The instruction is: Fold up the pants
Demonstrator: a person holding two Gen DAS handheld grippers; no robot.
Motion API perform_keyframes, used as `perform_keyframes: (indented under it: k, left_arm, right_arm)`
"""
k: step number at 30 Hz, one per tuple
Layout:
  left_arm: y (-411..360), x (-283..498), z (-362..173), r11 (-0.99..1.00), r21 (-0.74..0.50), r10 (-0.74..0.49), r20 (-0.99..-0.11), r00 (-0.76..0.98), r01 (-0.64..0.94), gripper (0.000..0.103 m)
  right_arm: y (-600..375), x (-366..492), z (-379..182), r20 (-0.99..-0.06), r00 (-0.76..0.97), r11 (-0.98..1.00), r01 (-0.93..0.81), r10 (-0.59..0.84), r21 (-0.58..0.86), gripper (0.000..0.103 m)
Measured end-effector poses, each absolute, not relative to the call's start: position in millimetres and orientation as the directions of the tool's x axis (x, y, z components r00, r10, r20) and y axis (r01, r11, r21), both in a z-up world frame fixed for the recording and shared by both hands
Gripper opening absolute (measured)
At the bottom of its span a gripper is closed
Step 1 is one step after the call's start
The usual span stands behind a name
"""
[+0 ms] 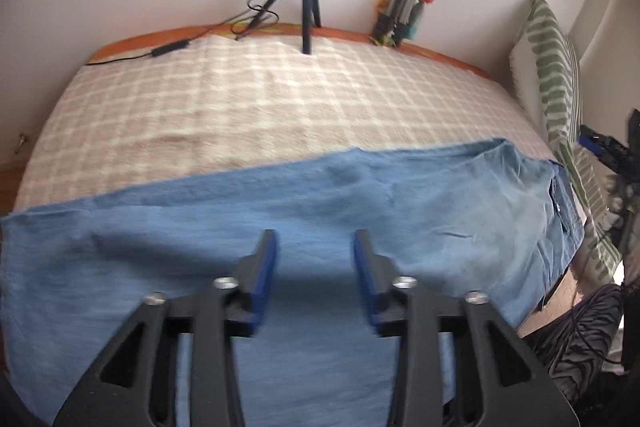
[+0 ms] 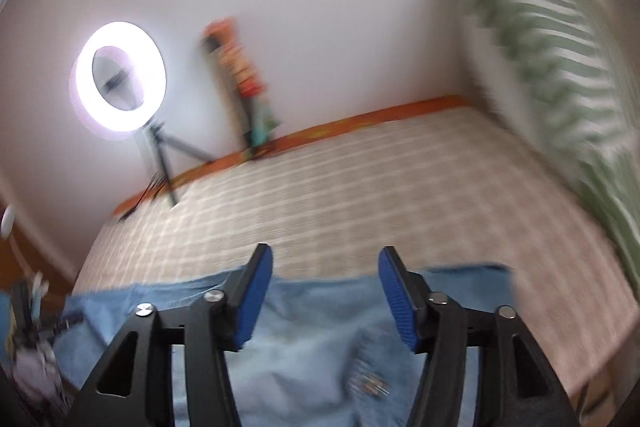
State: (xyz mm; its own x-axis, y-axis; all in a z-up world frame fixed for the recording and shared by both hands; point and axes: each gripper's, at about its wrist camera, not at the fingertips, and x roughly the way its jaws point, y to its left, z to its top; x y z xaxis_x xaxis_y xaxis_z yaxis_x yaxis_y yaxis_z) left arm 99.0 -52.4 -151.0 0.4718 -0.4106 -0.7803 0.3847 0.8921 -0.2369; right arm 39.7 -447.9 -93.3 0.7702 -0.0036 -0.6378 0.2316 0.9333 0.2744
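The left gripper [image 1: 315, 239] tips downward over the pants [image 1: 304, 219], its blue-padded fingers [image 1: 264, 267] parted with nothing between them. The right gripper [image 2: 326, 259] also angles down above the pants, near their far edge, fingers [image 2: 396, 295] spread wide and empty. The blue pants lie flat on the bed [image 1: 248, 99], on the side away from the ring light [image 2: 118, 81]. Their long axis runs across the left view, waistband toward the green striped pillow [image 1: 556, 75].
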Motion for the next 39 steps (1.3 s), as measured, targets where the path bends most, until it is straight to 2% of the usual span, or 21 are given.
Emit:
perform_keyframes:
  k: [2, 5, 10, 13, 20, 25, 28, 30, 32, 34, 36, 38, 39]
  left_arm:
    - [-42.5, 108.3, -149.0, 0.884, -0.26, -0.431, -0.773, 0.465, 0.388, 0.046]
    - [-33.6, 128.3, -152.3, 0.868, -0.28, -0.452, -0.787, 0.42, 0.409, 0.047]
    - [-41.9, 147.8, -164.7, 0.861, -0.12, -0.347, -0.85, 0.397, 0.494, 0.048]
    - [-62.1, 153.4, -175.6, 0.817, -0.065, -0.317, -0.88, 0.354, 0.572, 0.048]
    - [-110.2, 156.4, -194.5, 0.72, -0.068, -0.347, -0.897, 0.273, 0.691, 0.048]
    - [-128.8, 160.5, -202.0, 0.688, -0.113, -0.381, -0.897, 0.224, 0.717, 0.048]
    - [-132.9, 164.9, -202.2, 0.676, -0.118, -0.389, -0.895, 0.216, 0.728, 0.048]
    - [-134.8, 166.5, -203.3, 0.667, -0.107, -0.385, -0.897, 0.218, 0.737, 0.048]
    - [-134.9, 169.8, -204.3, 0.67, -0.109, -0.382, -0.899, 0.216, 0.734, 0.048]
    - [-134.3, 170.8, -204.0, 0.668, -0.111, -0.382, -0.9, 0.211, 0.736, 0.048]
    - [-136.8, 168.3, -203.4, 0.657, -0.09, -0.374, -0.901, 0.22, 0.748, 0.048]
    - [-141.5, 163.9, -204.5, 0.636, -0.057, -0.359, -0.905, 0.229, 0.769, 0.048]
    - [-144.2, 161.6, -206.2, 0.623, -0.038, -0.347, -0.909, 0.233, 0.781, 0.048]
  right_arm:
    - [-431.6, 69.4, -104.6, -0.643, 0.761, 0.944, 0.149, 0.081, 0.294, 0.068]
    - [-414.0, 103.3, -126.3, -0.666, 0.732, 0.952, 0.08, 0.145, 0.295, 0.069]
    - [-395.6, 138.6, -159.8, -0.708, 0.676, 0.96, 0.007, 0.202, 0.281, 0.07]
    - [-387.4, 153.5, -177.1, -0.75, 0.633, 0.974, -0.029, 0.193, 0.227, 0.07]
    - [-389.6, 163.8, -185.6, -0.781, 0.593, 0.98, -0.077, 0.195, 0.186, 0.073]
    - [-384.2, 166.8, -192.4, -0.801, 0.577, 0.986, -0.113, 0.163, 0.12, 0.073]
    - [-383.7, 165.3, -189.9, -0.792, 0.582, 0.982, -0.141, 0.187, 0.127, 0.072]
    - [-380.1, 165.6, -187.1, -0.786, 0.591, 0.981, -0.161, 0.18, 0.104, 0.068]
    - [-375.7, 168.3, -188.1, -0.788, 0.586, 0.978, -0.184, 0.188, 0.097, 0.049]
    - [-372.6, 172.1, -192.8, -0.799, 0.565, 0.974, -0.199, 0.207, 0.111, 0.038]
    - [-369.0, 174.1, -196.7, -0.806, 0.56, 0.975, -0.2, 0.191, 0.092, 0.033]
    - [-366.4, 174.4, -196.7, -0.803, 0.569, 0.977, -0.198, 0.177, 0.075, 0.016]
    - [-366.8, 174.5, -195.5, -0.798, 0.578, 0.979, -0.189, 0.17, 0.071, 0.012]
